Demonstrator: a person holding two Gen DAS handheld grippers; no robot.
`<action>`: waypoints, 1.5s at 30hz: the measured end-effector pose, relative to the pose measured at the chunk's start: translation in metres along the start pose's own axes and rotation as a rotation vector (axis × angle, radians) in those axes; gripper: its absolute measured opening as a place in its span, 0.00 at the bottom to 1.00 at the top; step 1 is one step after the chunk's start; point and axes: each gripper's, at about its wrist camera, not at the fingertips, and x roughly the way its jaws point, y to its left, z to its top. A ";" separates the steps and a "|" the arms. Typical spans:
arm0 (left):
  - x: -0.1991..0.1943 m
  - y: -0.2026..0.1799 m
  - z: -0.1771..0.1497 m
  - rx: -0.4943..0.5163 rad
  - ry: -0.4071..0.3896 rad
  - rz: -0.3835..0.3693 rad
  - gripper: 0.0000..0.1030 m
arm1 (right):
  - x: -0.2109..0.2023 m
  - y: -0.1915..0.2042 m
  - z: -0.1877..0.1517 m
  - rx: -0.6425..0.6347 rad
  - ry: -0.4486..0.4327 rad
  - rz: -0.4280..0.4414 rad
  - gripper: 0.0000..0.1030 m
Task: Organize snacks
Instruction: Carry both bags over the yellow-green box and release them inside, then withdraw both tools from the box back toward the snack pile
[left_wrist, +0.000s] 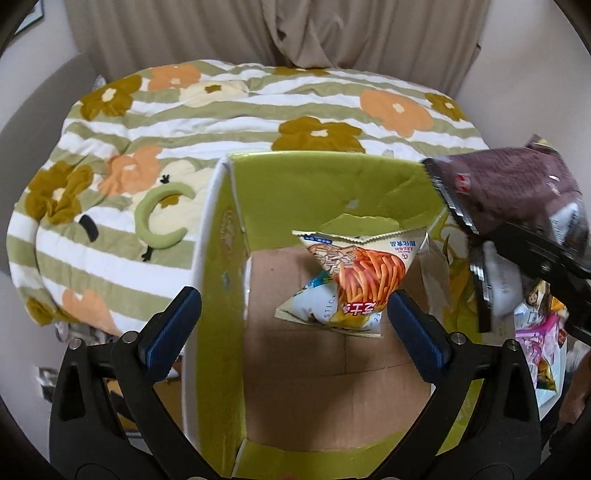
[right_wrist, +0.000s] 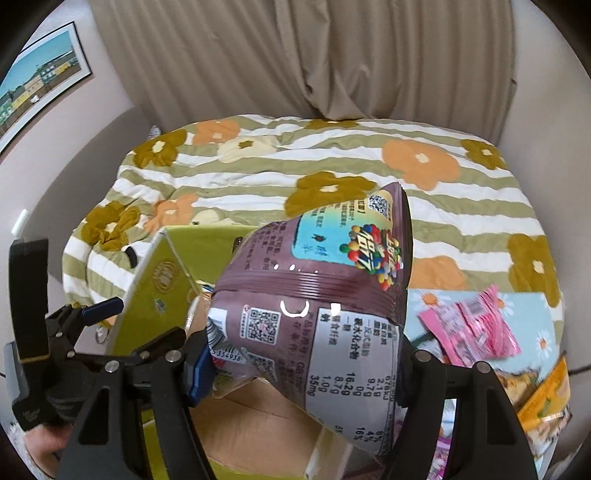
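The right claw (right_wrist: 295, 373) held the purple candy bag (right_wrist: 314, 295) tight at the bottom of the frame. The green box (right_wrist: 147, 284) sat lower left of the bag, so the bag had to go left and down. The left claw (left_wrist: 291, 321) was wide open over the box, just above the chip bag (left_wrist: 354, 277) inside.

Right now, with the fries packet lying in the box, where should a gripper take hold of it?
Grip the fries packet at its crimped top seam, coming from above through the open top of the green box. The seam stands up towards the back wall and is flat and thin; the puffed body below would likely slip.
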 end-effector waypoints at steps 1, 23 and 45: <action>-0.002 0.001 0.000 -0.004 -0.002 0.004 0.97 | 0.004 0.003 0.003 -0.009 0.005 0.017 0.66; -0.022 0.018 -0.025 -0.044 -0.008 0.030 0.97 | 0.030 0.010 -0.013 0.001 0.073 0.087 0.97; -0.099 -0.020 -0.028 0.063 -0.150 -0.077 0.97 | -0.085 -0.006 -0.047 0.049 -0.101 -0.042 0.97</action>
